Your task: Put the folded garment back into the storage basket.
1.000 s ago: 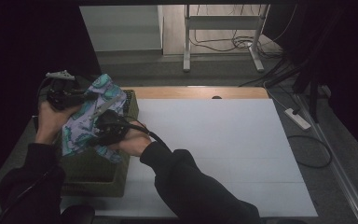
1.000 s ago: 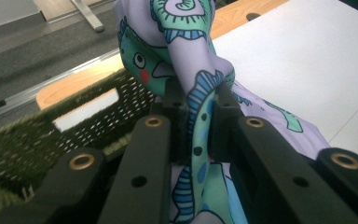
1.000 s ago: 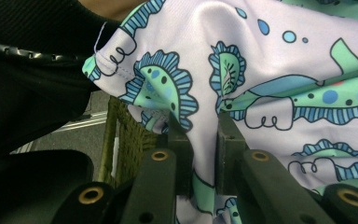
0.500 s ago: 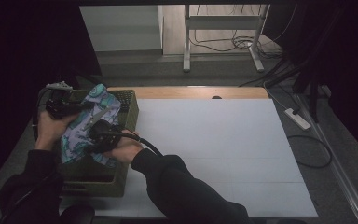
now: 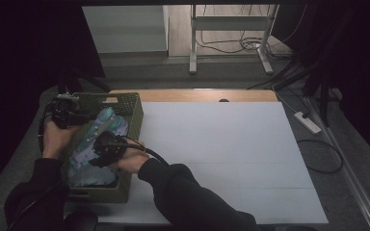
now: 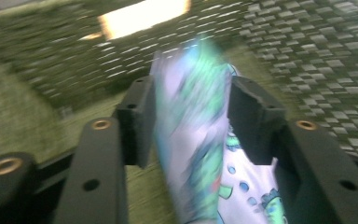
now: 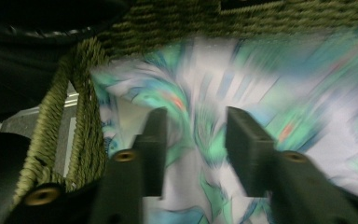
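High view: patterned cloth [image 5: 94, 147] lies inside green woven basket [image 5: 134, 115] at table's [image 5: 221, 144] left edge. Left gripper [image 5: 67, 115] and right gripper [image 5: 107, 148] jaws have just been opening, parted, cloth loosely between them; basket walls crowd both.

The person is wearing dark long sleeves [image 5: 183, 192]. Each gripper is showing blocky matte-black fingers [image 6: 256, 121] with brass-coloured screw inserts [image 6: 101, 124], and a black cable [image 5: 149, 152] is trailing off.

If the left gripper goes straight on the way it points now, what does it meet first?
Probably the patterned cloth lying between the left gripper's open jaws; behind it stands the green basket's wall. Depth is blurred.
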A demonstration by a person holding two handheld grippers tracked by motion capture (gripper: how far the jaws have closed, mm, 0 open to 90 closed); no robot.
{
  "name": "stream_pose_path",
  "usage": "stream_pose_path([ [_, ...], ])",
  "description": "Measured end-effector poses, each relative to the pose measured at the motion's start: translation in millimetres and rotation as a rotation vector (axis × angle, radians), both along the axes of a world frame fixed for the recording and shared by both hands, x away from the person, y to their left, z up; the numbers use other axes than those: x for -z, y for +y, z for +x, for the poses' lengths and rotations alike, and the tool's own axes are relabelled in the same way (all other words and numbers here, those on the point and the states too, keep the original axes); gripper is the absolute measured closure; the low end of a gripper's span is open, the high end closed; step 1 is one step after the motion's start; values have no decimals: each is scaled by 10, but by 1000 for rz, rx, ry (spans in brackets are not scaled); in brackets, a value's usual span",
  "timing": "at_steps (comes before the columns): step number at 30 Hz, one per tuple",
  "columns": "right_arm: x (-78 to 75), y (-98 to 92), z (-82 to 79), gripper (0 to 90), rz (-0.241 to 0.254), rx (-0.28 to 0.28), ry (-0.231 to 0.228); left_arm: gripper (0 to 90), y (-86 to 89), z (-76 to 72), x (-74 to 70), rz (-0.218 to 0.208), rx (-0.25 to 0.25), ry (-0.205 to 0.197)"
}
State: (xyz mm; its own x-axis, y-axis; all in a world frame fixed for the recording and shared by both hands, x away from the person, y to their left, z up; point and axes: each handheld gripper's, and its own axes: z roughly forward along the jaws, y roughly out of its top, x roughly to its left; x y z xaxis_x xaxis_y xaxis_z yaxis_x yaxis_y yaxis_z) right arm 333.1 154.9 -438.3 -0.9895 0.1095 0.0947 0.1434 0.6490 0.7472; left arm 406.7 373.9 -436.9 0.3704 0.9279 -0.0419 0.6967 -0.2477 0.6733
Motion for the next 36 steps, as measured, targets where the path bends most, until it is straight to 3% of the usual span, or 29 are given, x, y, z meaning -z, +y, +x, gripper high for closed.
stream_pose_path([
  [3, -59, -55, 4, 471, 0, 18, -30, 444, 40, -4, -4, -9, -44, 2],
  [7, -107, -158, 48, 411, 8, 49, -44, 408, 51, -19, -10, -15, -51, -3],
  [18, -162, -373, 86, 276, 22, 78, -14, 262, -85, -9, -37, -30, -35, 7],
  [28, -200, -647, 151, 202, 31, 116, 1, 124, -188, -89, -50, -97, -11, 17],
  [36, -192, -898, 233, 124, 35, 169, 24, 55, -298, -173, -34, -83, 27, 34],
])
